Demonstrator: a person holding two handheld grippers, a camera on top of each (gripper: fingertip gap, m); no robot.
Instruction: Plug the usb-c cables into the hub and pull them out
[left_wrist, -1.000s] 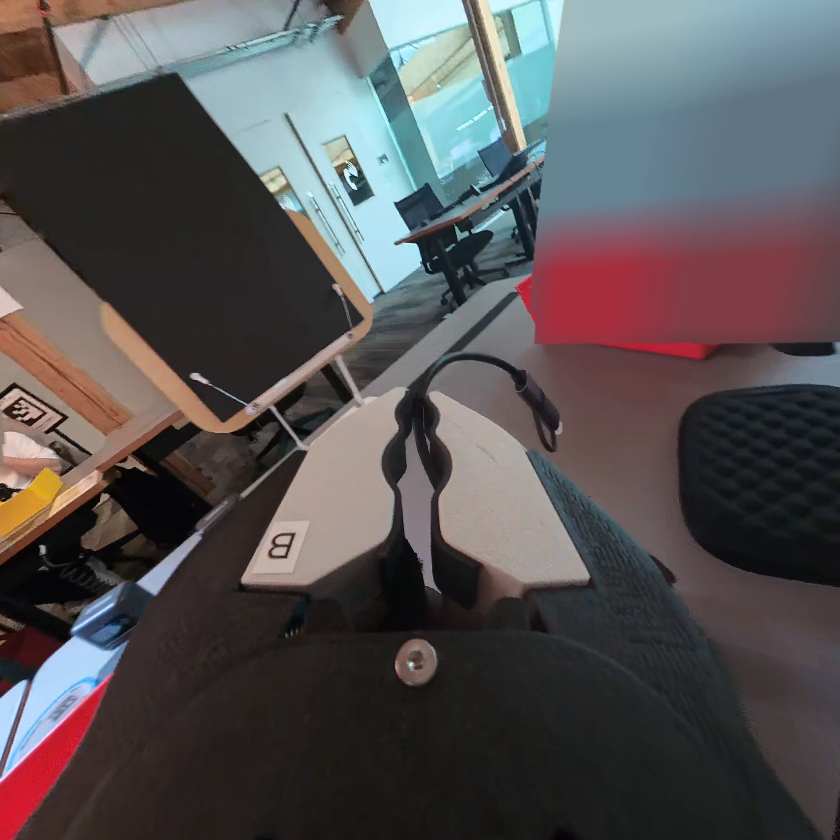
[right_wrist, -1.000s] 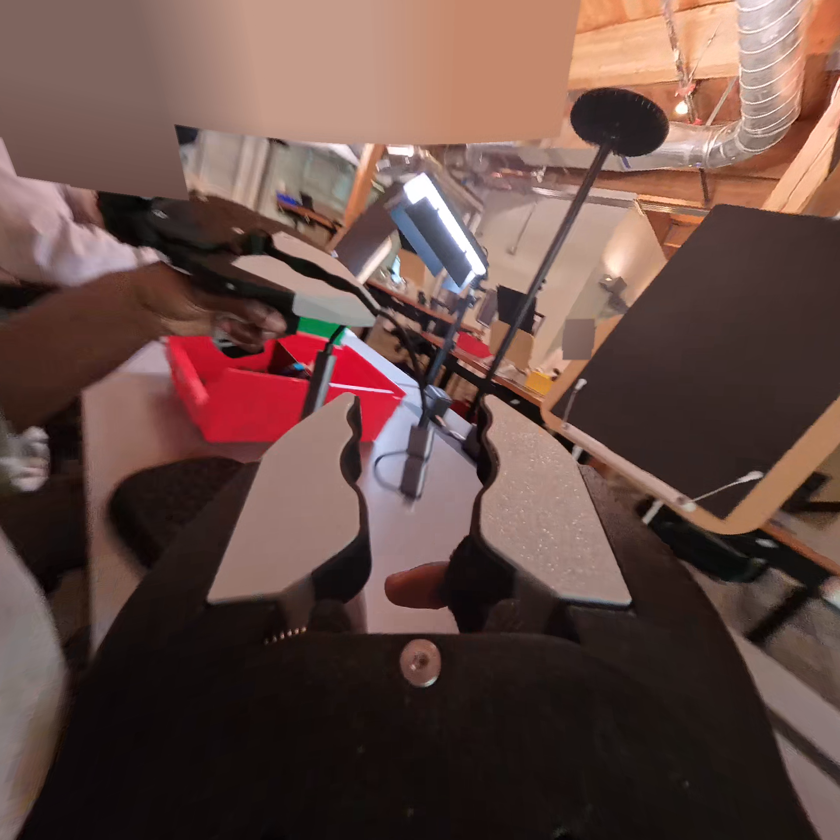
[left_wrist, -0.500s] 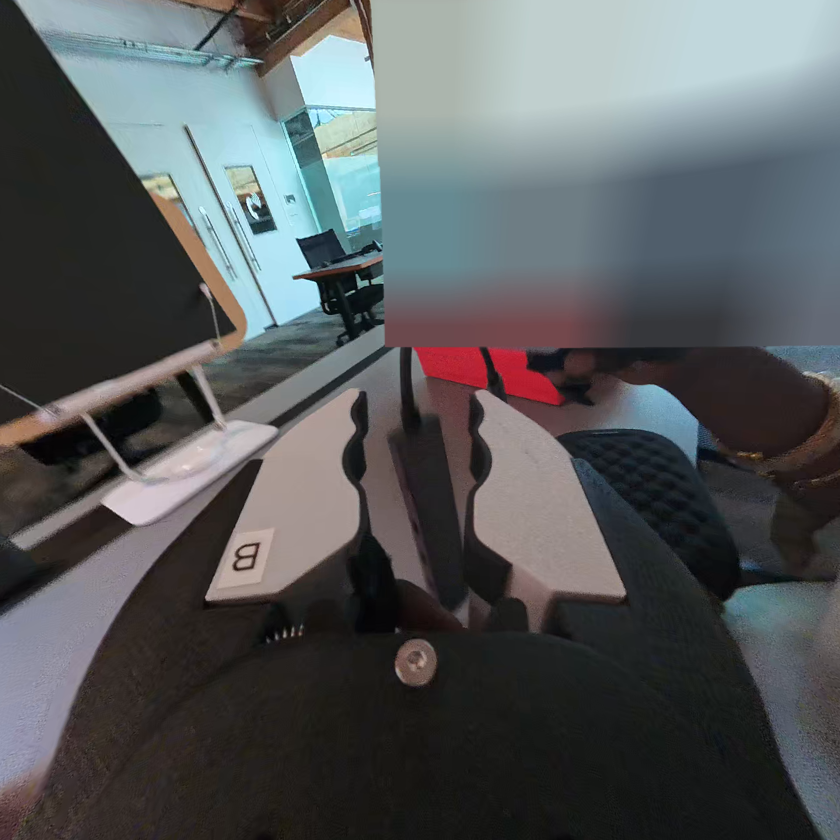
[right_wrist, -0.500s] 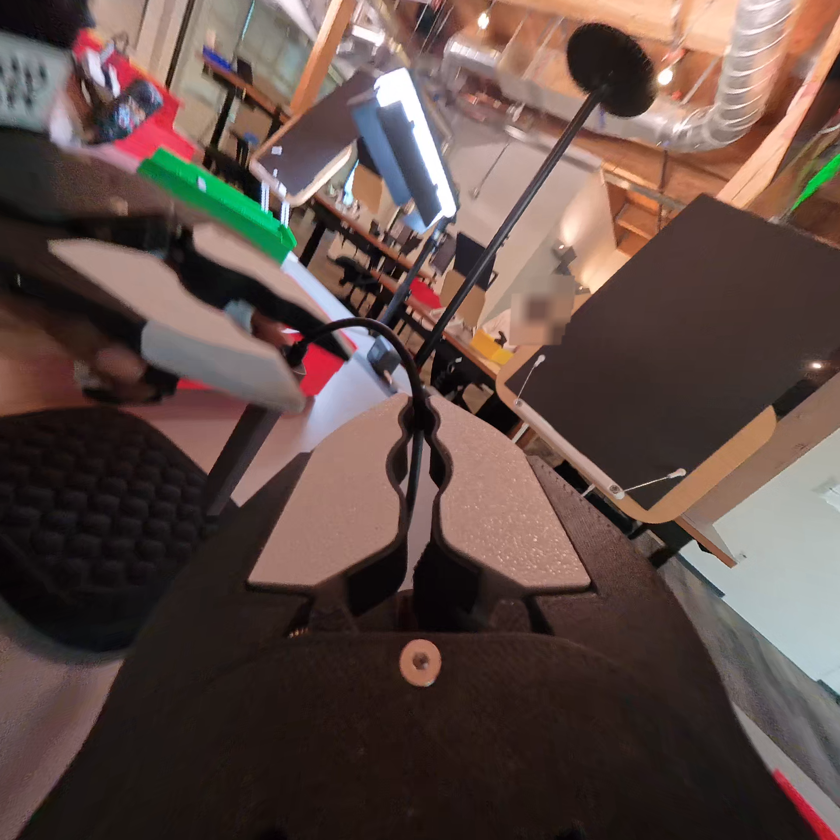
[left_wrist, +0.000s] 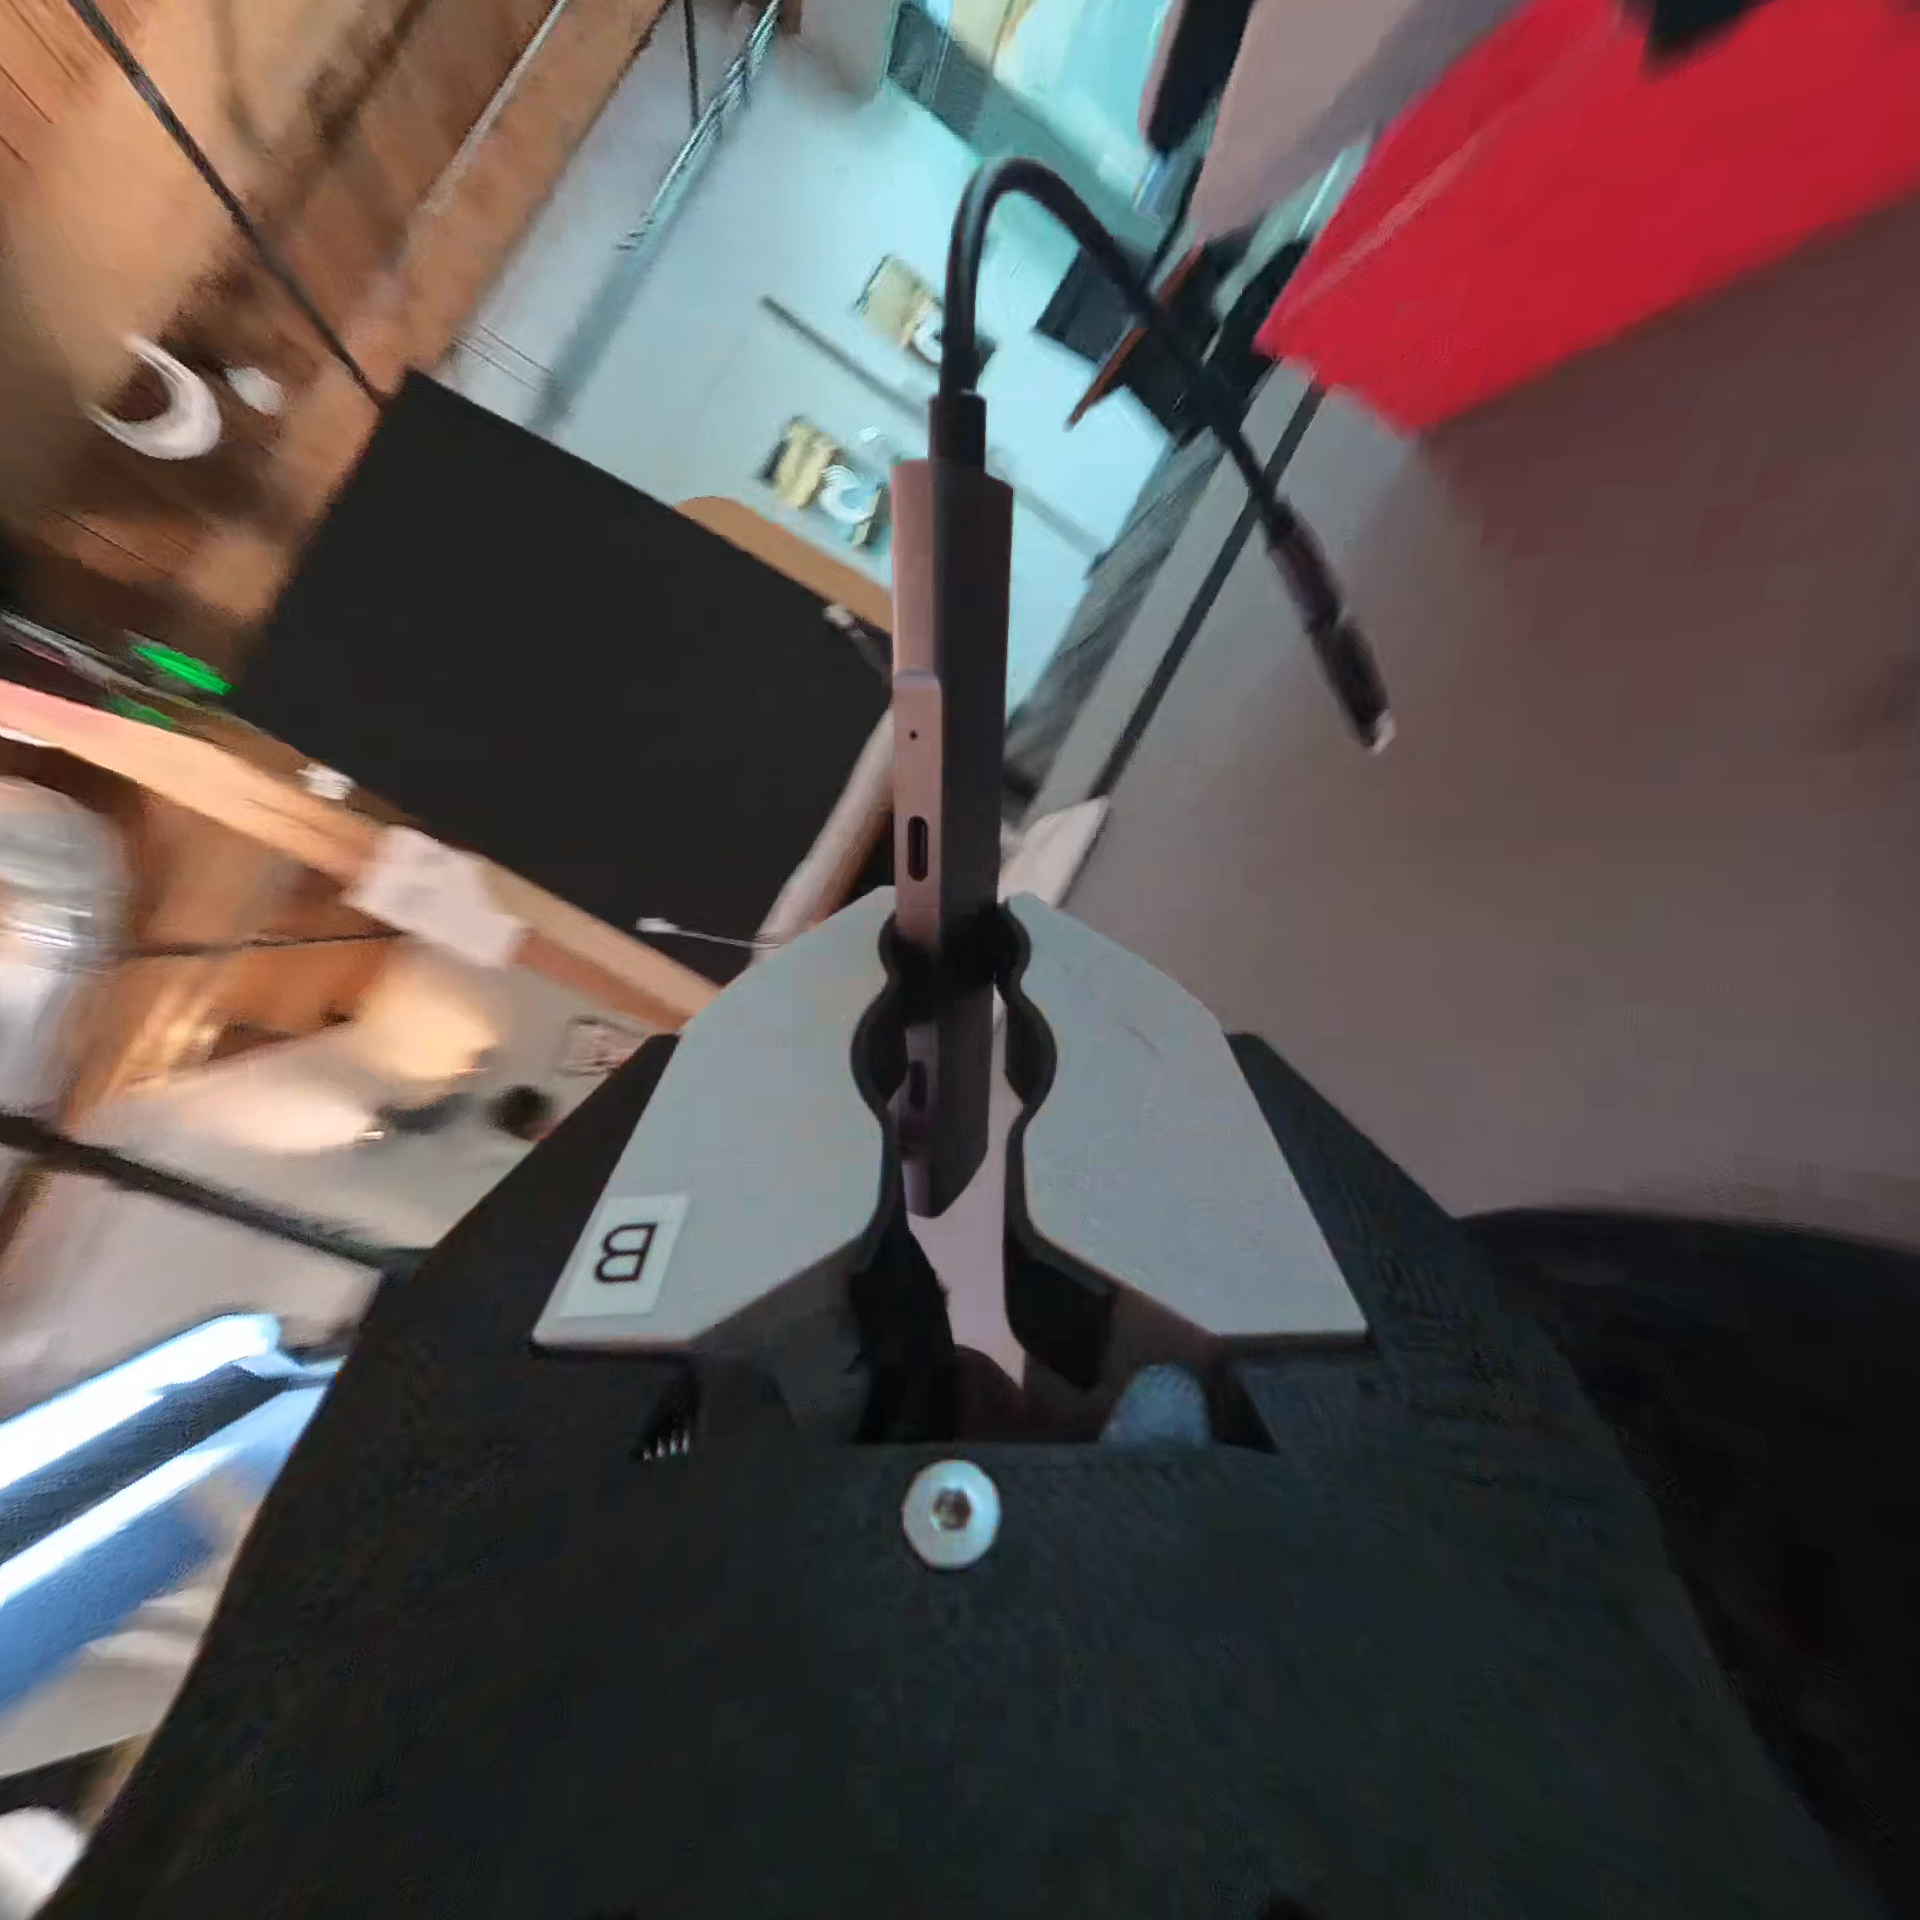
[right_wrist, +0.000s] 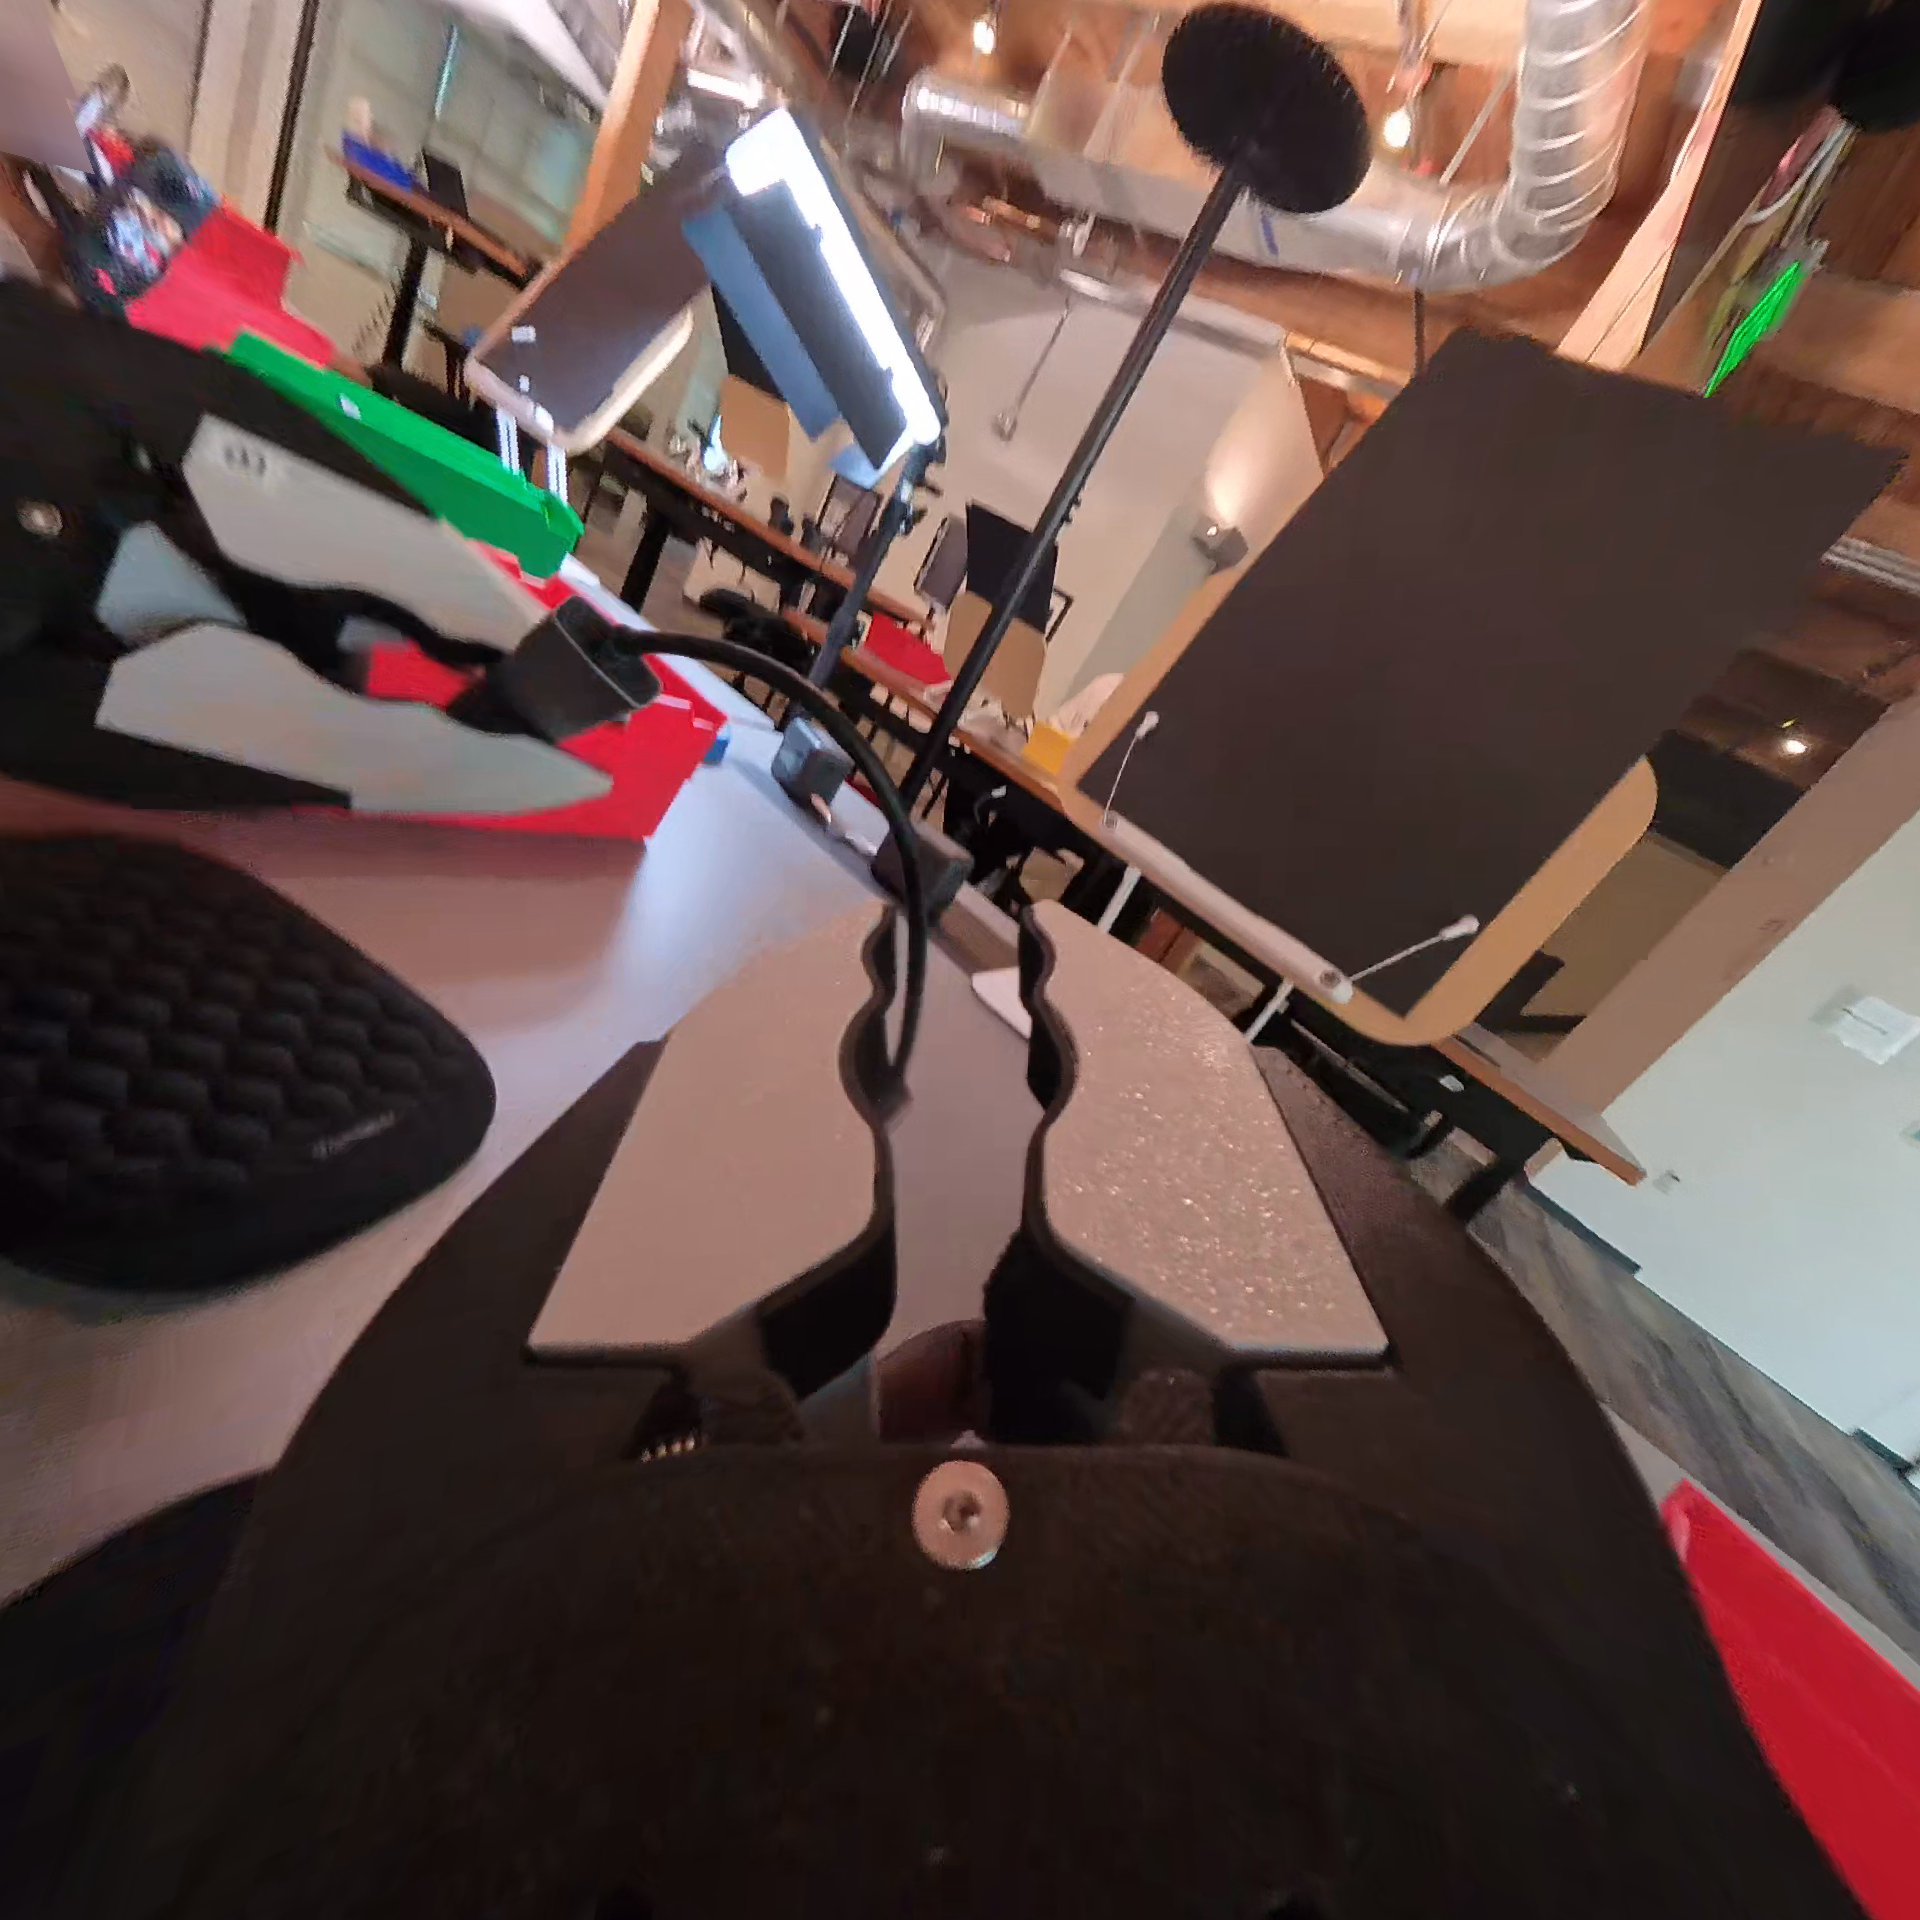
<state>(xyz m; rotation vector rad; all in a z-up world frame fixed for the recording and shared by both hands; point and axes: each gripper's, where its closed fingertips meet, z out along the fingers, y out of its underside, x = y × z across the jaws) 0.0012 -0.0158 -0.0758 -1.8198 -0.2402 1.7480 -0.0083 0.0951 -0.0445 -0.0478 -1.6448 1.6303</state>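
Note:
My left gripper (left_wrist: 951, 920) is shut on the slim grey hub (left_wrist: 951, 675) and holds it upright above the table. The hub's black cable (left_wrist: 1049, 208) loops from its top to the right, and its USB-C plug (left_wrist: 1351, 675) hangs free. In the right wrist view the left gripper (right_wrist: 540, 727) sits at the left with the hub's dark end (right_wrist: 577, 675) sticking out. The cable (right_wrist: 831, 717) arcs from there down between the fingers of my right gripper (right_wrist: 956, 920). That gripper is open, the cable lies by its left finger, and the plug end is hidden.
A black mesh pad (right_wrist: 208, 1039) lies on the grey table (right_wrist: 623, 935) at the left. A red bin (right_wrist: 644, 748) stands behind the left gripper. A black board on a stand (right_wrist: 1455, 675) and a light stand (right_wrist: 1091, 436) rise beyond the table's far edge.
My left gripper went from open around the hub to shut on it, and raised and turned it. My right gripper, shut on the cable half a second ago, has opened.

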